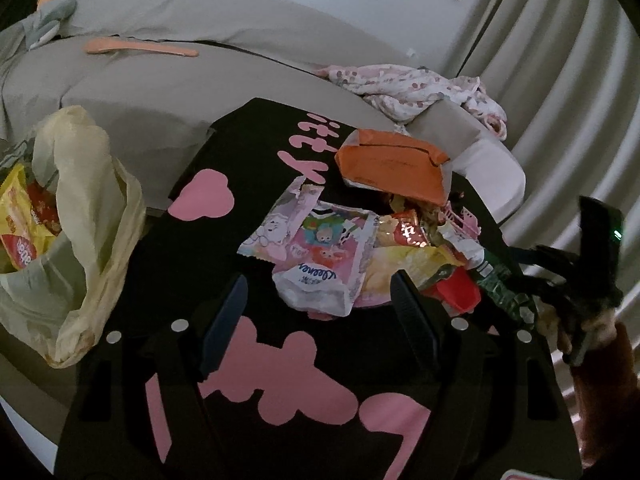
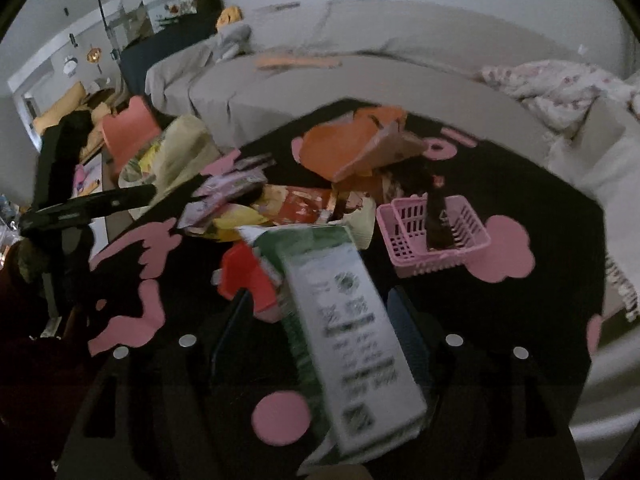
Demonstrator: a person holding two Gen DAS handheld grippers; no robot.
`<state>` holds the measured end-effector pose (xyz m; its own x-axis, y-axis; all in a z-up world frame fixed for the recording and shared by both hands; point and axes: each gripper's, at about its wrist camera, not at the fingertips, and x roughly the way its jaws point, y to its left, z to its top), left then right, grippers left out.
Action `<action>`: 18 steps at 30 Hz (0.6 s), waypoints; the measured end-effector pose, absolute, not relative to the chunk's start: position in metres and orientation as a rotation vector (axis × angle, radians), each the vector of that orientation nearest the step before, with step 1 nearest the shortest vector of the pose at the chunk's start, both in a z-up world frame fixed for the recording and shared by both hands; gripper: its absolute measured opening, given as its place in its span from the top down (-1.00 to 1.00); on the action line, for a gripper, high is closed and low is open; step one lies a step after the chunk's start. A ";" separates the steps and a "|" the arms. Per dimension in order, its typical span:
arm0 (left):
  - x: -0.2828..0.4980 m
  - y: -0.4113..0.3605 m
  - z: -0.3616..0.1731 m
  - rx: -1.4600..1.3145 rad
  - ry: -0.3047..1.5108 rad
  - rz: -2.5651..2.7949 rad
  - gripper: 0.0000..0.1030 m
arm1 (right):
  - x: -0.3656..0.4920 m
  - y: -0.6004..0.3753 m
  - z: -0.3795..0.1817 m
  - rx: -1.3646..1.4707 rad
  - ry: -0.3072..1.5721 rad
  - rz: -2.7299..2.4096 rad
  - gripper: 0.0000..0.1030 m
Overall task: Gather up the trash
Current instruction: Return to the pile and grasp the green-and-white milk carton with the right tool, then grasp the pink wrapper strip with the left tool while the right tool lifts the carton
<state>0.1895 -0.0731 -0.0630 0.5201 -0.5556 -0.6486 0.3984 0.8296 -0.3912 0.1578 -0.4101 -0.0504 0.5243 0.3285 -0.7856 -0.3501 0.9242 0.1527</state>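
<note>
Black table [image 1: 256, 152] with pink shapes stood before a grey sofa [image 1: 168, 92]. Left gripper [image 1: 320, 312] was spread, empty, just short of a Kleenex wrapper [image 1: 316, 284]. Right gripper [image 2: 316, 320] jaws stood apart with a green-and-white carton [image 2: 348, 328] between them; contact could not be determined. Beyond lay wrappers [image 2: 296, 204], an orange package [image 1: 396, 164], and a pink basket [image 2: 468, 216]. A half-filled plastic bag [image 1: 92, 216] sat at the table's left edge.

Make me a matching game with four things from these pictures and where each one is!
Things:
1. green-and-white carton
2. pink basket
3. yellow snack packet
4. spotted cloth

Places:
A. inside the plastic bag
B. on the grey sofa
C. between the right gripper's jaws
D. on the black-and-pink table, a dark wrapper standing in it

Pairs: 1-C, 2-D, 3-A, 4-B
</note>
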 end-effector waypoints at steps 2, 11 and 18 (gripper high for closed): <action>0.190 -0.070 -0.063 -0.206 0.849 -0.579 -0.36 | 0.170 -0.414 -0.059 0.005 0.978 0.411 -0.28; 0.215 -0.068 -0.074 -0.179 0.872 -0.584 -0.36 | 0.144 -0.446 -0.071 0.197 0.997 0.287 -0.02; 0.261 -0.089 -0.082 -0.124 0.905 -0.550 -0.36 | 0.098 -0.471 -0.062 0.247 0.911 0.011 -0.01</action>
